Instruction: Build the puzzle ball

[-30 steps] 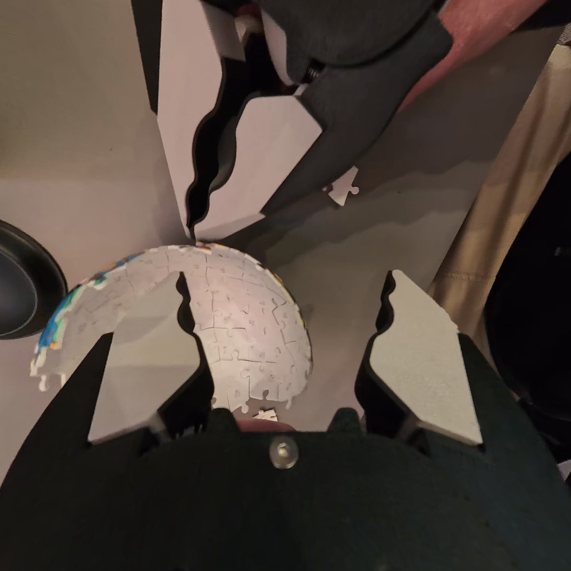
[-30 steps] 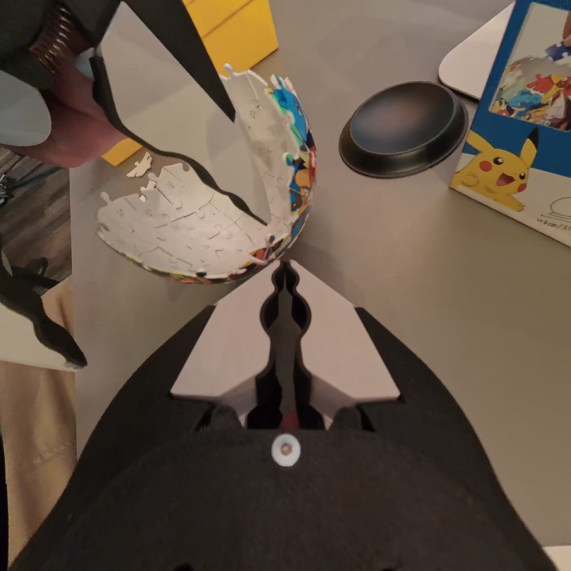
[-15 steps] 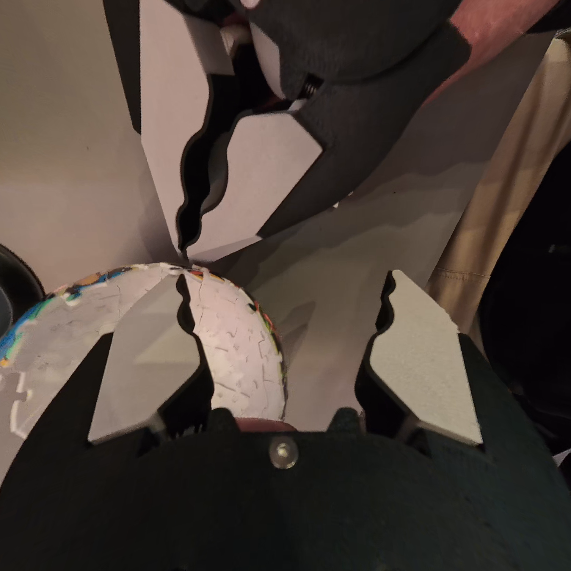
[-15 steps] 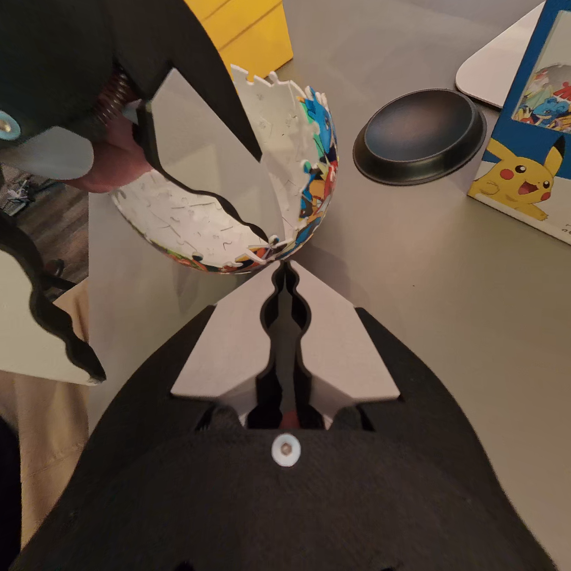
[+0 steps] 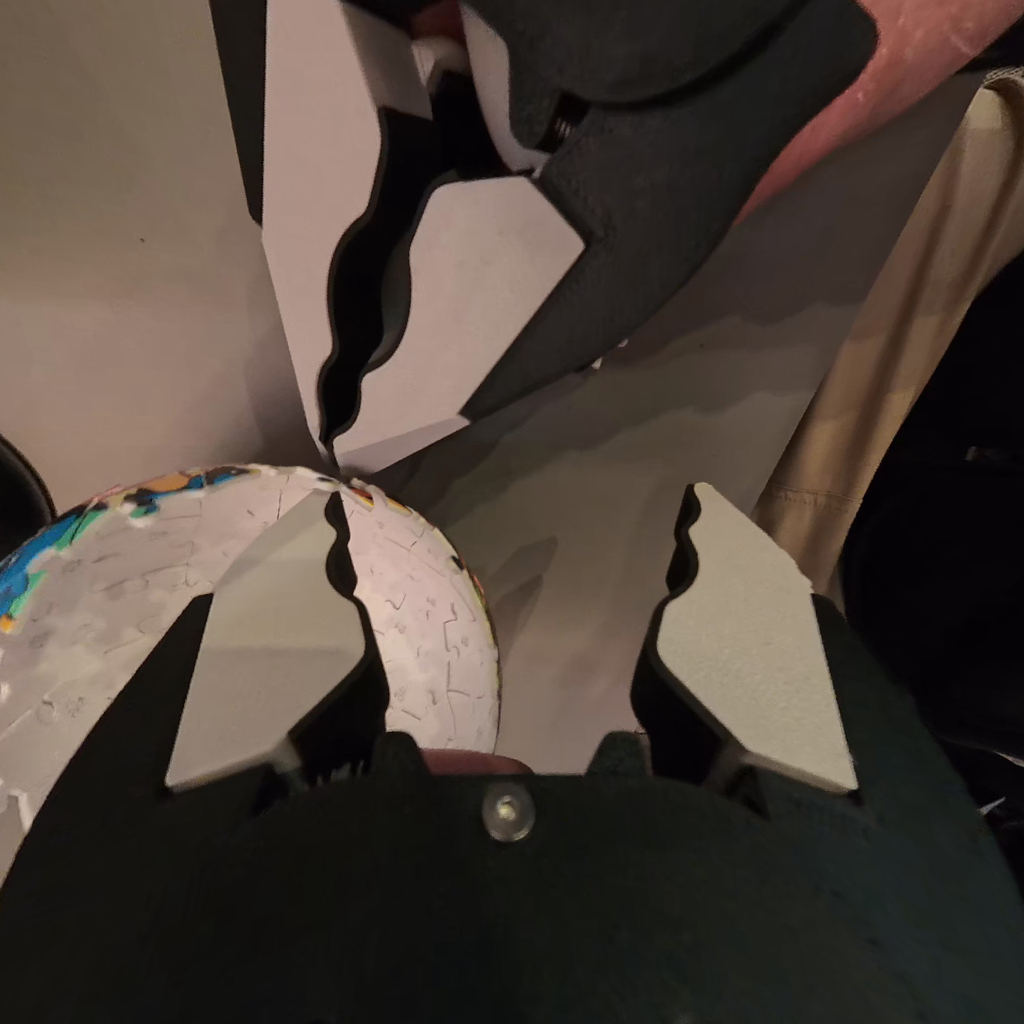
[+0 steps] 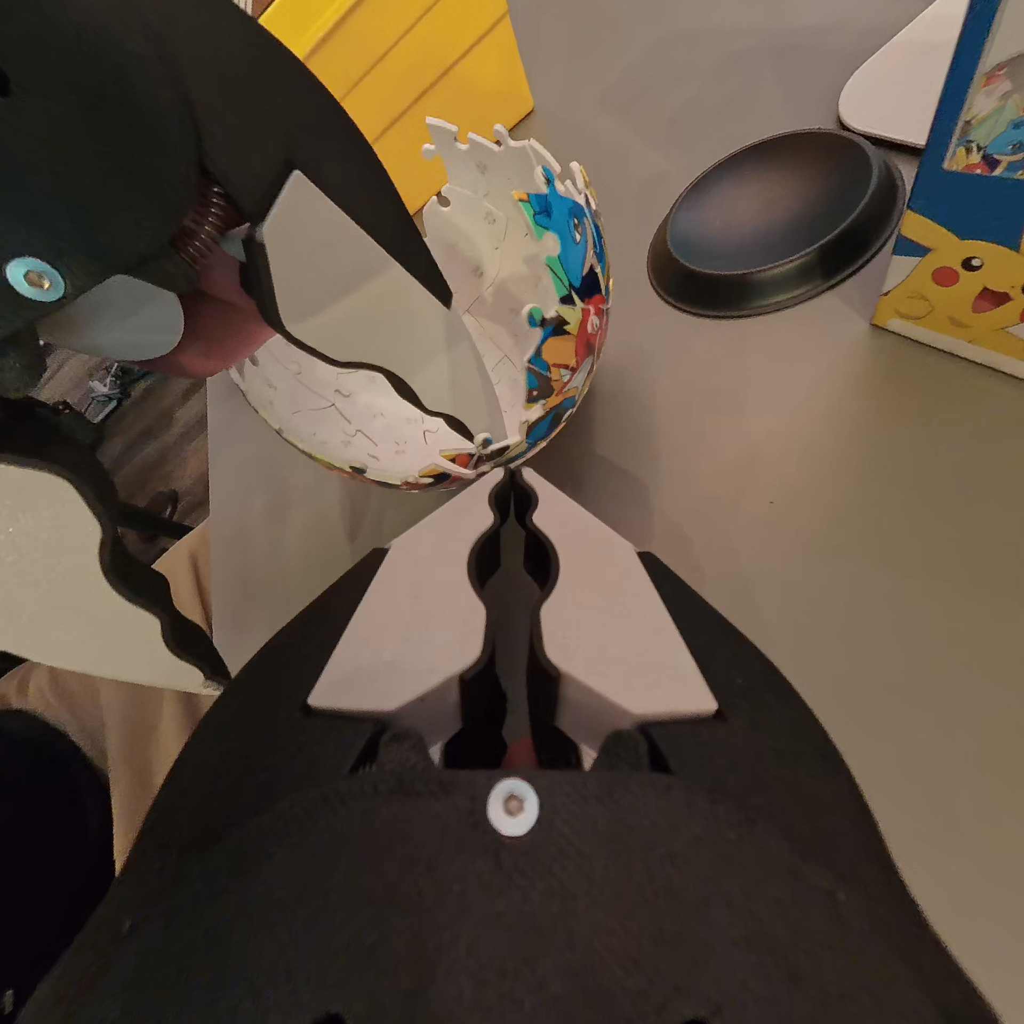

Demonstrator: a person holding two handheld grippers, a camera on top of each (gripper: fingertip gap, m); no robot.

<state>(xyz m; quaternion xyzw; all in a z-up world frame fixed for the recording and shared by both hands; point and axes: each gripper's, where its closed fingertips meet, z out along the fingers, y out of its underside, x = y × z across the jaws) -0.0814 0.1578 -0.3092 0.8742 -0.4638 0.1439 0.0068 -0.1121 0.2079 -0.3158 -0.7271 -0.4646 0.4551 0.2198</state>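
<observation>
Left wrist view: our left gripper is spread wide with nothing pinched; one finger sits inside the half-built puzzle ball at lower left of the frame, the other finger is out in free air at right. The ball's white inner face shows, with the colour print along its upper rim. The right gripper comes down from the upper centre, tips together right at the ball's rim. The grey surface is behind.

Right wrist view: our right gripper is closed to the tips, touching the ball's lower edge at frame centre; whether it pinches a rim tab we cannot tell. The ball looks lifted off the surface, open side toward upper left, jagged unfinished rim on top. A black stand, a yellow box and the puzzle carton are in the upper part of the frame.

Risk, in our judgement: the shell is propped only on a finger and a tip contact, so a twist or hard press could pop the joints or drop it.
</observation>
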